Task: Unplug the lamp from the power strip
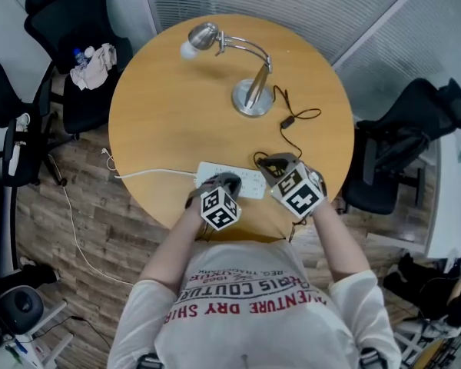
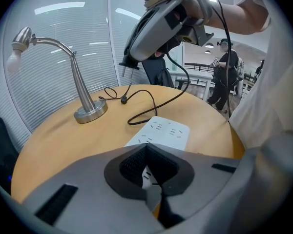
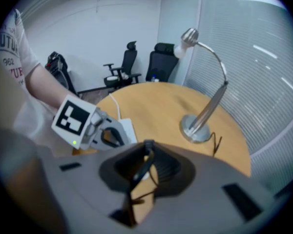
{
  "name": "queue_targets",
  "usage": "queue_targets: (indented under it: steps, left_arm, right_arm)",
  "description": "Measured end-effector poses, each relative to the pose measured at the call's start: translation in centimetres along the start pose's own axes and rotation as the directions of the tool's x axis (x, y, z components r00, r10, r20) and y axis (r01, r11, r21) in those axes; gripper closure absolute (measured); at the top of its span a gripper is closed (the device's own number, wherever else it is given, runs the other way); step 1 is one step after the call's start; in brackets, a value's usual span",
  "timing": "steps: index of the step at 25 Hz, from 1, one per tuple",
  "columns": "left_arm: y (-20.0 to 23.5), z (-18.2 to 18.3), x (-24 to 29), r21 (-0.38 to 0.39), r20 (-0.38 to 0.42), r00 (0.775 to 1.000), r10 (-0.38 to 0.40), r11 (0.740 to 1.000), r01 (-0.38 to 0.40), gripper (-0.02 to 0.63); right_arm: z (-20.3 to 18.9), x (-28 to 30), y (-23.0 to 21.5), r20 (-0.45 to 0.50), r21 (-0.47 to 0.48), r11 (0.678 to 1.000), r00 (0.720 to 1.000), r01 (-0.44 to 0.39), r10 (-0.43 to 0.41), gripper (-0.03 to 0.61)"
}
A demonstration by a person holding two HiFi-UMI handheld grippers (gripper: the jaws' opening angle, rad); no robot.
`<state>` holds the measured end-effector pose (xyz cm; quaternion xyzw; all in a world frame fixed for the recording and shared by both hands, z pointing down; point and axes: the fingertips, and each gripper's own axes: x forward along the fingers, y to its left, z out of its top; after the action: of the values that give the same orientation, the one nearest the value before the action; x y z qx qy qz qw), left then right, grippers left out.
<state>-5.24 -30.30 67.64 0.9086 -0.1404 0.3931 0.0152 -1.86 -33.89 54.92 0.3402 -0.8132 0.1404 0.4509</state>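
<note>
Both grippers sit nearest, just past the person's white printed shirt (image 1: 242, 298). The left gripper (image 1: 215, 181) has its jaws clenched tip to tip and bears on the near-left end of the white power strip (image 1: 250, 181). The right gripper (image 1: 275, 162) hovers over the strip's right end, its jaws clamped on the lamp's black plug (image 3: 141, 167), which it holds up clear of the strip's sockets.

The strip is a flat white bar near the front edge of the round wooden table (image 1: 161, 121). Its own white cable (image 1: 154, 173) trails off to the left. From the plug, a thin black cord (image 1: 288, 120) loops away beyond the strip to the lamp (image 1: 251, 94). The lamp is brushed metal with a round base, a curved neck and a white bulb.

The plug shows only as a dark sliver between the pads, and its prongs are hard to make out. In the head view the grippers cover part of the strip.

Counted: one lamp, one strip, two grippers, and three black office chairs around the table.
</note>
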Motion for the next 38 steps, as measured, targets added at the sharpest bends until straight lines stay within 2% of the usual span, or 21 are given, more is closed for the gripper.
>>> queue_targets:
  steps: [3, 6, 9, 12, 14, 17, 19, 24, 28, 31, 38]
  left_arm:
    - [-0.5, 0.2, -0.8, 0.018, 0.001, 1.0, -0.014, 1.0, 0.014, 0.586]
    - [0.2, 1.3, -2.7, 0.0, 0.053, 0.998, 0.037, 0.999, -0.037, 0.586]
    - [1.5, 2.8, -5.1, -0.047, 0.106, 0.99, 0.095, 0.995, -0.09, 0.586]
    - [3.2, 5.1, -8.1, -0.13, 0.205, 0.967, 0.154, 0.983, -0.129, 0.586]
    - [4.5, 6.8, -10.4, -0.194, 0.281, 0.939, 0.199, 0.97, -0.147, 0.586]
    - [6.6, 9.6, -14.3, -0.278, 0.399, 0.874, 0.277, 0.945, -0.172, 0.586]
    - [7.5, 10.6, -16.4, -0.32, 0.449, 0.839, 0.309, 0.932, -0.172, 0.586]
    - [8.2, 11.6, -19.6, -0.366, 0.526, 0.786, 0.326, 0.92, -0.137, 0.586]
    - [8.0, 11.4, -20.7, -0.394, 0.565, 0.754, 0.334, 0.913, -0.109, 0.586]
    - [7.8, 11.3, -21.1, -0.403, 0.594, 0.734, 0.33, 0.911, -0.083, 0.586]
    - [7.5, 11.3, -21.1, -0.402, 0.599, 0.736, 0.315, 0.914, -0.064, 0.585]
  right_arm:
    - [0.4, -0.8, 0.0, 0.119, 0.092, 0.994, 0.991, 0.056, -0.067, 0.508]
    - [0.7, -1.7, 0.0, 0.212, 0.184, 0.979, 0.969, 0.091, -0.13, 0.506]
    - [1.1, -2.8, 0.2, 0.286, 0.272, 0.959, 0.945, 0.08, -0.16, 0.506]
    - [1.8, -3.7, 0.4, 0.358, 0.34, 0.939, 0.916, 0.054, -0.182, 0.506]
    - [2.3, -4.3, 0.5, 0.397, 0.365, 0.93, 0.895, 0.051, -0.205, 0.506]
    - [3.1, -5.4, 0.7, 0.456, 0.385, 0.922, 0.858, 0.049, -0.236, 0.506]
    - [3.5, -6.0, 0.9, 0.494, 0.388, 0.92, 0.833, 0.045, -0.249, 0.506]
    - [3.9, -7.0, 1.2, 0.567, 0.375, 0.926, 0.782, 0.035, -0.26, 0.506]
    - [3.8, -7.9, 1.2, 0.605, 0.377, 0.925, 0.744, 0.045, -0.283, 0.506]
    - [3.7, -8.3, 1.0, 0.606, 0.384, 0.921, 0.736, 0.062, -0.302, 0.506]
    - [3.3, -7.9, 1.5, 0.595, 0.365, 0.926, 0.74, 0.099, -0.314, 0.506]
